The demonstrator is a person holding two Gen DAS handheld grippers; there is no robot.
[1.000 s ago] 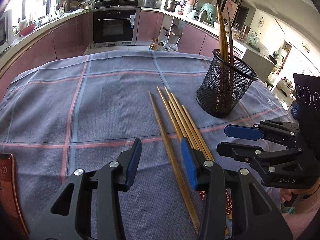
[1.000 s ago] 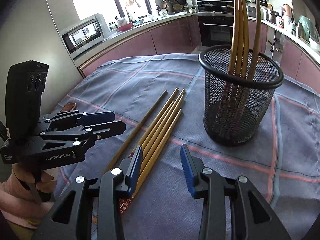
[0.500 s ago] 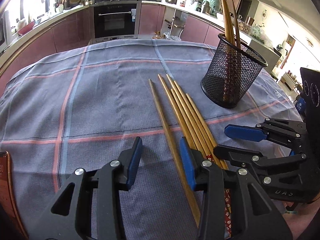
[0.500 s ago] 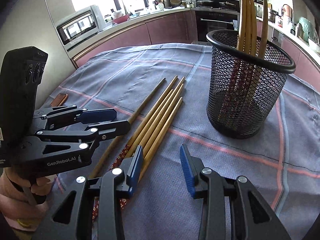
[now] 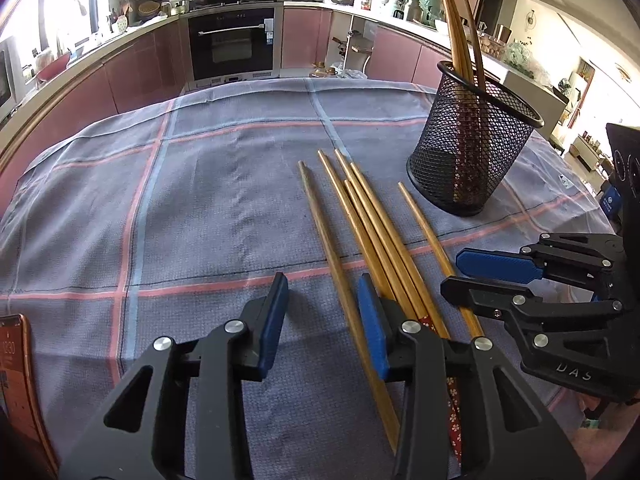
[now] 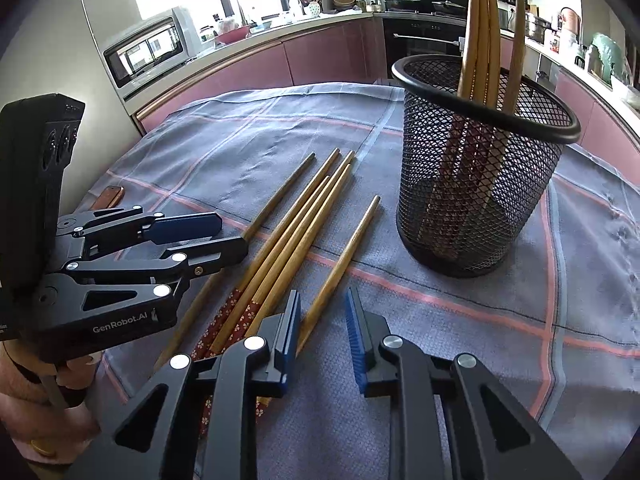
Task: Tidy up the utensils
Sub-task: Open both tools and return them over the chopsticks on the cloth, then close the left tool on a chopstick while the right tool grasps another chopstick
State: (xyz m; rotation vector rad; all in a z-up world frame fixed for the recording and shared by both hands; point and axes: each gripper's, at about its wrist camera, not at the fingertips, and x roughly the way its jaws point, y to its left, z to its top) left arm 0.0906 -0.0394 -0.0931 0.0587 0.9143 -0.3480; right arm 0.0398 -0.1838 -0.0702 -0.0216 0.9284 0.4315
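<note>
Right wrist view is showing the change most plainly: one tapered golden-brown wooden chopstick [image 6: 344, 258] is now lying apart from the others, nudged out toward the black wire-mesh cylindrical holder [image 6: 478, 184], where a second ago all of the loose sticks were lying packed side by side. The right claw [image 6: 322, 336] has just been closing, and its blue pads are now sitting narrow on either side of that stick's thick end; whether they are already pressing on it I cannot tell, since the left pad is hiding the wood there. To my eye this is the pick-up being set up, with the stick going into the holder next.

The left claw [image 5: 322, 320] is hanging partly open over the cloth, gripping nothing; the lone darker chopstick [image 5: 340, 276] is running through the gap between its pads. The remaining bundle of four wooden chopsticks with red flowered handles [image 6: 280, 248] is lying between the two claws on the grey-blue checked tablecloth [image 6: 580, 280] over the tabletop. Several chopsticks are already standing in the holder, leaning against its rim.

The two claws are working close together, so they could be knocking each other. A copper-edged phone [image 5: 18, 376] is resting at the cloth's left edge, well clear.
</note>
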